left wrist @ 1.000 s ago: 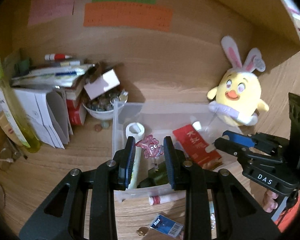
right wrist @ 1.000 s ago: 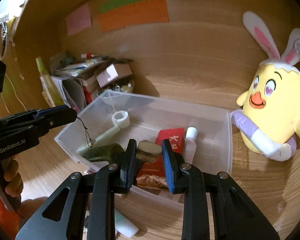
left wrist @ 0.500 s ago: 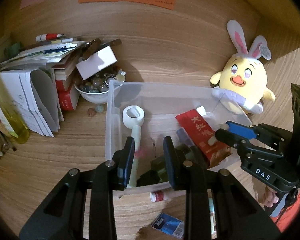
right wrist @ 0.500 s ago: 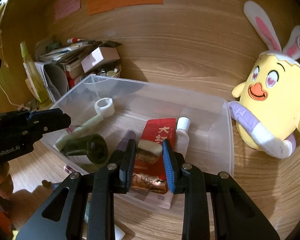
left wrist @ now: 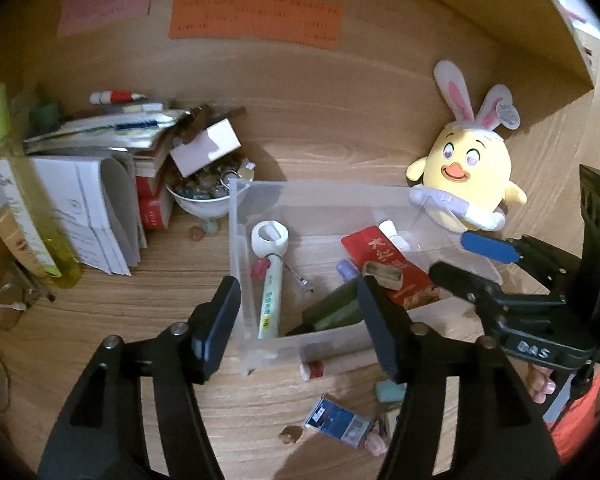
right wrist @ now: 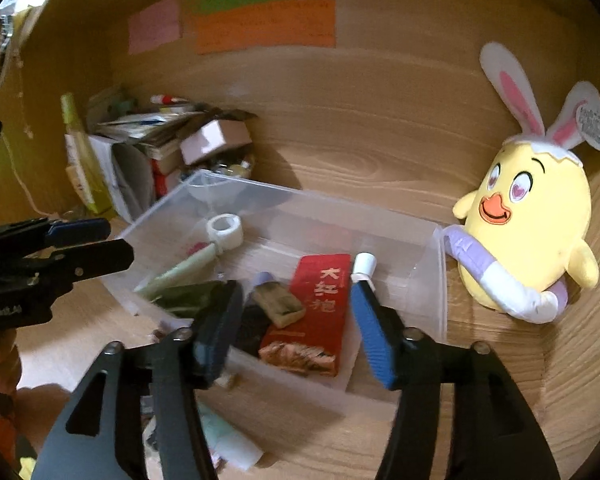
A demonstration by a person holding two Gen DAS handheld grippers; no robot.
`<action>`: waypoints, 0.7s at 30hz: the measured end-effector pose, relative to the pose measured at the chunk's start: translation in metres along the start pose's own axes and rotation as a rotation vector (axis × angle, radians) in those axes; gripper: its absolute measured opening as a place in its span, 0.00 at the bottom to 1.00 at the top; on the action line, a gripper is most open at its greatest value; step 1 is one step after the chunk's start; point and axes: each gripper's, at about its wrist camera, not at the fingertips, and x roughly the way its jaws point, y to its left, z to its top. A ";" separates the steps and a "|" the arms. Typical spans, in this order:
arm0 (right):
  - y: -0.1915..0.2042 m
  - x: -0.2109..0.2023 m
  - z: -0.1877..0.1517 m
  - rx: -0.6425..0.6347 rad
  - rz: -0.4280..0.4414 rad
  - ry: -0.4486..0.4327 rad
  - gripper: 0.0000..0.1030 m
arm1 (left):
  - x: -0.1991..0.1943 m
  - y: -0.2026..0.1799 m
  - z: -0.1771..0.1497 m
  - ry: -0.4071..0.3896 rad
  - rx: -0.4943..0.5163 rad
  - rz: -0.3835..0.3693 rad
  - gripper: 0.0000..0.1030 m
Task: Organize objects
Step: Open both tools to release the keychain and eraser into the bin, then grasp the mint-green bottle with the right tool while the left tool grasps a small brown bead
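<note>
Wooden desk: clear bin (left wrist: 320, 200) now holds dropped eraser (right wrist: 278, 304), pink charm (left wrist: 259, 268); both grippers' fingers just spread, empty

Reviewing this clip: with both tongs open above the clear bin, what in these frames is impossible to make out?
- Writing on the orange note: too small and blurred, both views.
- Dark green item in the clear bin: partly behind the right tongs in the right wrist view.
- Small clutter in front of the bin: blurred, behind the tongs.
- Contents of the white bowl: too small.
</note>
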 end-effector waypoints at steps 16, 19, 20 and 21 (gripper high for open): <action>0.025 -0.049 -0.036 -0.107 0.035 -0.043 0.68 | -0.044 0.003 -0.038 -0.006 0.070 0.059 0.66; 0.024 -0.051 -0.043 -0.096 0.026 -0.037 0.68 | -0.047 0.004 -0.047 0.007 0.072 0.057 0.67; 0.024 -0.051 -0.045 -0.095 0.030 -0.028 0.68 | -0.047 0.004 -0.051 0.012 0.074 0.058 0.67; 0.023 -0.050 -0.048 -0.093 0.035 -0.018 0.68 | -0.047 0.005 -0.054 0.020 0.076 0.059 0.68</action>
